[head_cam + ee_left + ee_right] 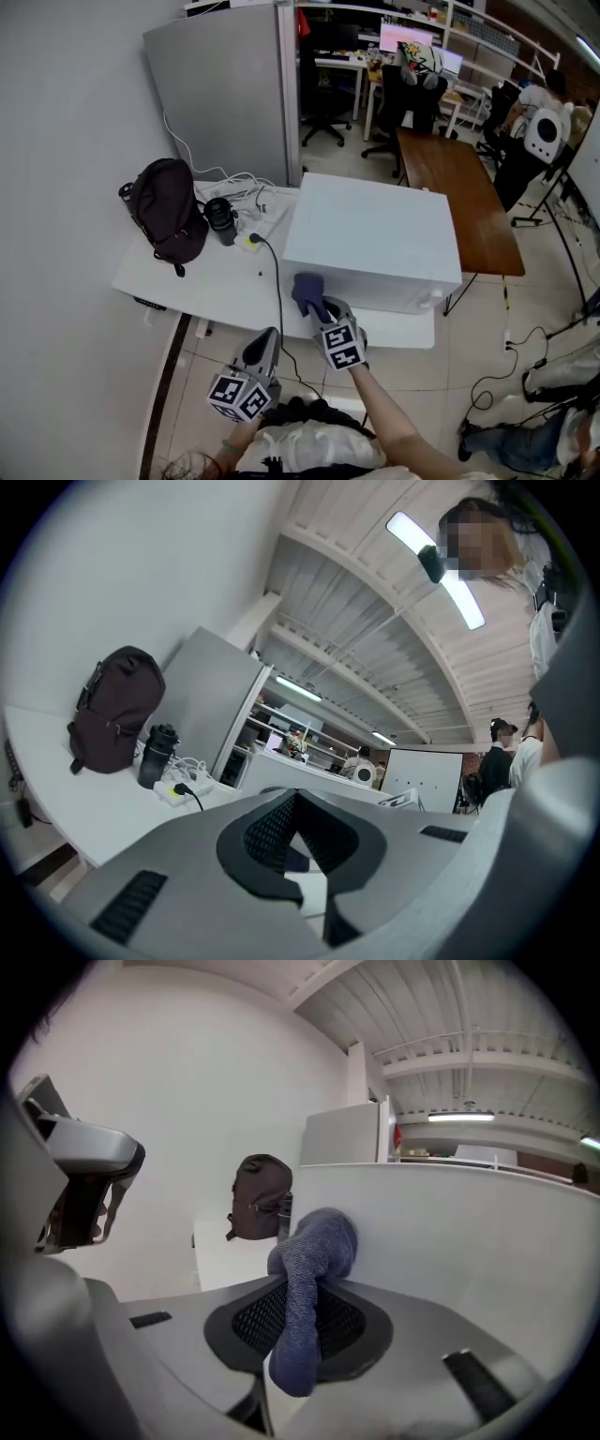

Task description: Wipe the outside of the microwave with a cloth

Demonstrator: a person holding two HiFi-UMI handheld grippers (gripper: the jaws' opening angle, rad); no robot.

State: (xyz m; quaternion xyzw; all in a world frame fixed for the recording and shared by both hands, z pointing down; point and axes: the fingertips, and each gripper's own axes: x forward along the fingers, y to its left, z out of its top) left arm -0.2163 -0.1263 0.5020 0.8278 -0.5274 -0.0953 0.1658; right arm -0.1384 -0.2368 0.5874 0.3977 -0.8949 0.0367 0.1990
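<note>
Sitting on the right part of the white desk (pixel 202 277), the microwave (pixel 375 234) is the biggest thing here: a plain white box with smooth, hard walls. It looks heavy enough to stay put under a firm wipe. A dark backpack (pixel 167 211) leans against the wall at the desk's far left, well apart from it.

The right gripper (pixel 319 307) reaches to the microwave's near face, close to its left corner. Its jaws are clamped on a blue cloth (pixel 314 1241). The bunched top of the cloth presses on the white wall, and a tail hangs down between the pads.

The cloth looks soft, light and limp, so it will likely fold and drag rather than slide flat. The grip in its middle seems sound, since it leaves a wad ahead of the fingertips to do the rubbing.

The left gripper (pixel 262 349) hangs lower, off the desk edge, with its jaws closed together on nothing.
</note>
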